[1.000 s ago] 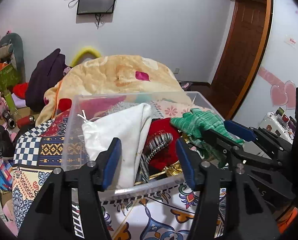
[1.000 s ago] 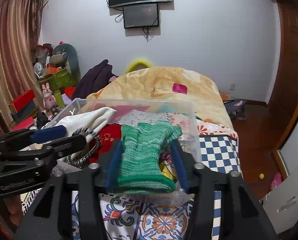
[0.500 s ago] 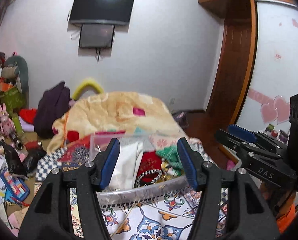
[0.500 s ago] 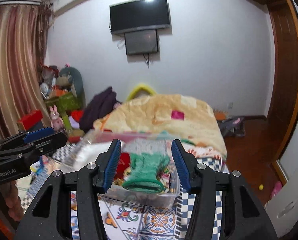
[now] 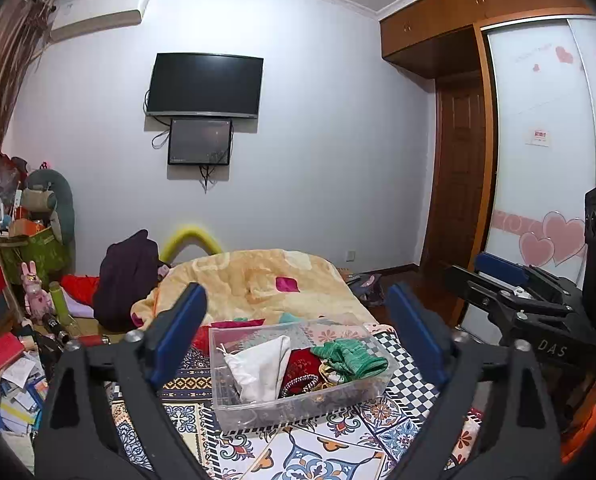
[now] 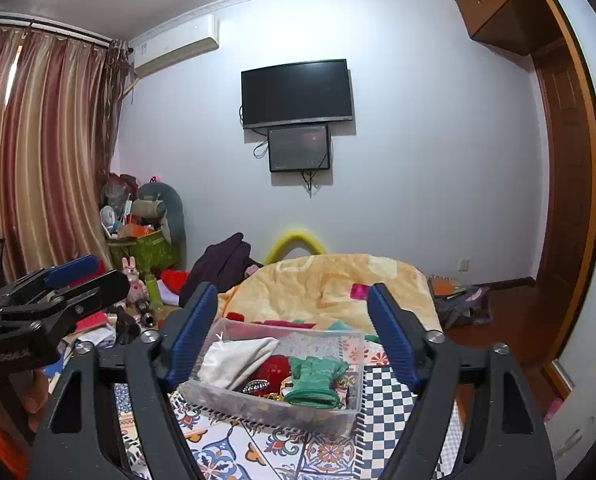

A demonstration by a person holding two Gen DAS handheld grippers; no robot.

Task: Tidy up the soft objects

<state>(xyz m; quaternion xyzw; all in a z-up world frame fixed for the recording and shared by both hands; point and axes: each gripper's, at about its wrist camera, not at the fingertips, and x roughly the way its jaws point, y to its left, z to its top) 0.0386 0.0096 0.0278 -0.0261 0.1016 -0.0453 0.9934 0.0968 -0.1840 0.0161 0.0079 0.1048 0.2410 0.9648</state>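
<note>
Presently, item one: left gripper [image 5: 298,334], jaws spread wide, having just been opening, nothing between the blue pads, held above and short of the bin. Item two: right gripper [image 6: 293,330], jaws likewise parted and just been opening, nothing gripped; in the left wrist view it shows at the right edge [image 5: 498,276].

Item three: clear plastic bin [image 5: 298,408], rectangular, long axis running across both views, standing on the patterned bedspread [image 5: 338,448] of the bed. Contents:
- green knitted piece [image 6: 316,380], at the right end of the bin, long axis running from the far wall toward the camera, its open rolled cuff pointing at the near wall, part draped on the rim in the left wrist view.
- white cloth pouch [image 6: 233,360], at the left end, lying slantwise, drawstring end toward the far left corner.
- red fabric item [image 6: 275,368], between pouch and green piece.
- black-and-white braided cord [image 6: 255,386], near the front wall.

Beyond the bin: yellow blanket [image 6: 330,288], heaped.
</note>
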